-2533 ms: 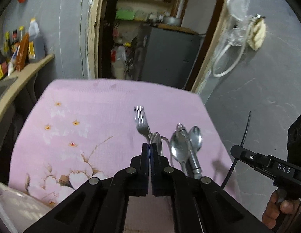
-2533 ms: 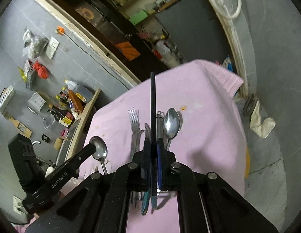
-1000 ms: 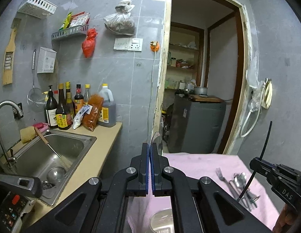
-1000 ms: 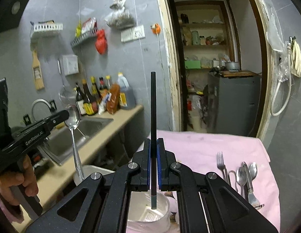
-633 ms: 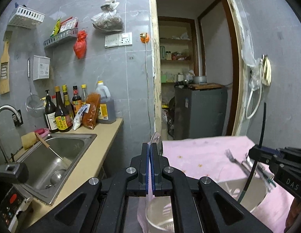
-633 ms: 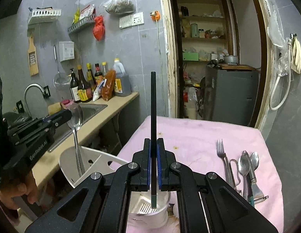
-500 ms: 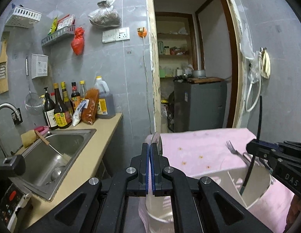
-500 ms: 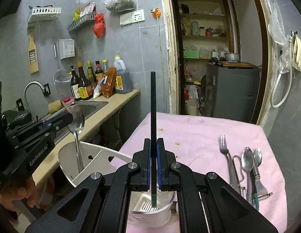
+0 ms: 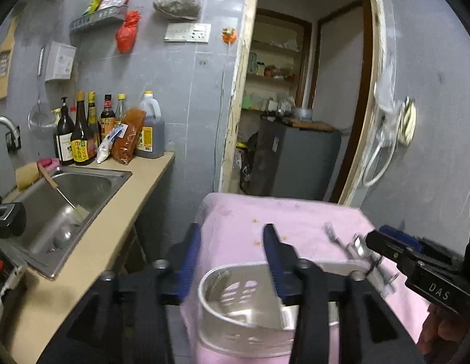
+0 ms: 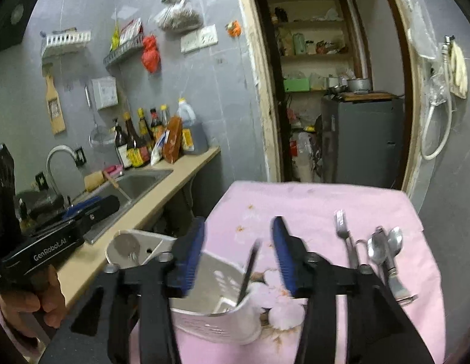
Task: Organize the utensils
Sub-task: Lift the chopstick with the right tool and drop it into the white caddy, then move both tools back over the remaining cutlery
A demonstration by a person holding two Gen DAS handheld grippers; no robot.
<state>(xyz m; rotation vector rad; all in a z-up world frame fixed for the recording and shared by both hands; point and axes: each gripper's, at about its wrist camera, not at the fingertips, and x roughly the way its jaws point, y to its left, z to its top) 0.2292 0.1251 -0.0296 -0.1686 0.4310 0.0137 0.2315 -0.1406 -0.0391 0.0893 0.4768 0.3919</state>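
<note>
Right wrist view: right hand-held gripper point(image 10: 238, 239) spread wide, empty, above white holder point(image 10: 216, 309) on pink tabletop point(image 10: 311, 203); dark stick point(image 10: 248, 268) leaning inside. Left hand-held gripper point(image 9: 232, 242) also spread, empty. Fork point(image 10: 344, 236) and spoons point(image 10: 383, 248) lie well right of holder. Likely light, stiff, slippery metal; pinch mid-handle.

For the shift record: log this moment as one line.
left gripper: open | right gripper: open | spoon, black chopstick: in white holder | fork, spoons: on pink cloth
</note>
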